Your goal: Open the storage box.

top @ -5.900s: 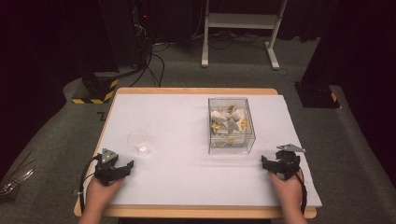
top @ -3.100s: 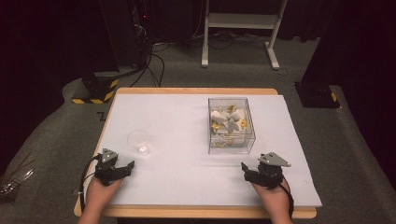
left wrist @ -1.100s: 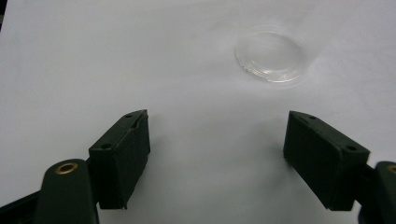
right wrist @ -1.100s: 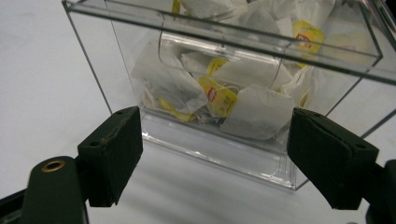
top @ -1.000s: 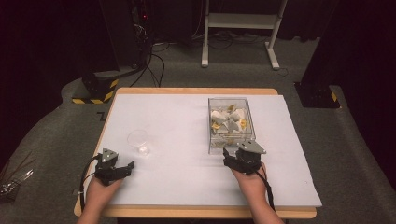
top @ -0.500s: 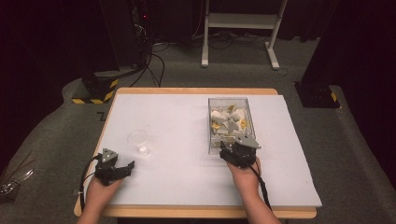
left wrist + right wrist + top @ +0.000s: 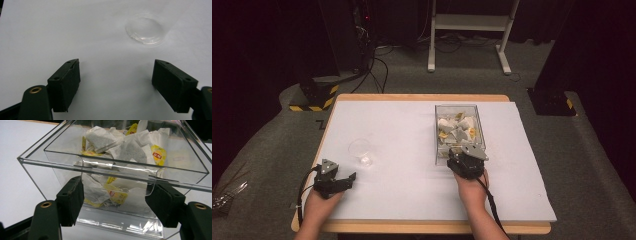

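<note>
A clear plastic box [image 7: 436,135] stands right of the table's middle, with several tea bags [image 7: 456,131] piled inside. My right gripper [image 7: 461,154] is at the box's near wall. Its jaws have just been closing but still stand apart. In the right gripper view the right gripper [image 7: 116,185] straddles a rounded clear tab [image 7: 117,187] under the box's rim [image 7: 100,167], and the pads do not visibly press it. The tea bags [image 7: 130,150] show white and yellow through the wall. My left gripper [image 7: 345,179] rests open at the front left, with bare table between the left gripper [image 7: 117,62] jaws.
A small clear cup [image 7: 360,151] stands just beyond the left gripper, and the cup [image 7: 145,28] appears past its right jaw. The white table cover [image 7: 402,165] ends at a wooden edge. Cables and stand legs lie on the floor behind.
The right hand has moved from the table's front right up and left to the box's near wall, and its jaws are narrower. The left hand has stayed put.
</note>
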A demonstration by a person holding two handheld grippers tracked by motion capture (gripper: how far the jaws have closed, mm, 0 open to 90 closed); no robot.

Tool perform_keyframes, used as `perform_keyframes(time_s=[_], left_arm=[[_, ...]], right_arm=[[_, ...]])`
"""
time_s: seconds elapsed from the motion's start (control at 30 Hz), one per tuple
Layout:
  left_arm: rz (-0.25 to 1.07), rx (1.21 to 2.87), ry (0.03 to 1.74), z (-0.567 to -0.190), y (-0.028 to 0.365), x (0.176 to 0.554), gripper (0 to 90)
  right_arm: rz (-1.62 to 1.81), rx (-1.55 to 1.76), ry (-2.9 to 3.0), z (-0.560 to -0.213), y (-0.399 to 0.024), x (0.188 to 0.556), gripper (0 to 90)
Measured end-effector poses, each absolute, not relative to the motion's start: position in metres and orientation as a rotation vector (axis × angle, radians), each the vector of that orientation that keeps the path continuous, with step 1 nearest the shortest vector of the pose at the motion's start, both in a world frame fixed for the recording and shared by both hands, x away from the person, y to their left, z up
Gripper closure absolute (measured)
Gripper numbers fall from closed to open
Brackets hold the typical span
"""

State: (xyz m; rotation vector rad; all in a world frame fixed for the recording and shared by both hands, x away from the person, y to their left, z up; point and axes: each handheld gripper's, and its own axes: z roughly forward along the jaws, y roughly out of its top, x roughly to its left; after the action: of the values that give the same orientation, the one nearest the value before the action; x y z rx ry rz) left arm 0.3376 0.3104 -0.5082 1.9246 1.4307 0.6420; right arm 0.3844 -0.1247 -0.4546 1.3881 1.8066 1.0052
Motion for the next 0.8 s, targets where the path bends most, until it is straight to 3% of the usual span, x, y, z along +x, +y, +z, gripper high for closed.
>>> perform_keyframes(time_s=[0.8], left_arm=[[0.644, 1.924, 1.431, -0.5083, 0.3103, 0.3375, 22.9]], right_arm=[[1.005, 1.384, 1.817, -0.4542, -0.1257, 0.3799, 32.5]])
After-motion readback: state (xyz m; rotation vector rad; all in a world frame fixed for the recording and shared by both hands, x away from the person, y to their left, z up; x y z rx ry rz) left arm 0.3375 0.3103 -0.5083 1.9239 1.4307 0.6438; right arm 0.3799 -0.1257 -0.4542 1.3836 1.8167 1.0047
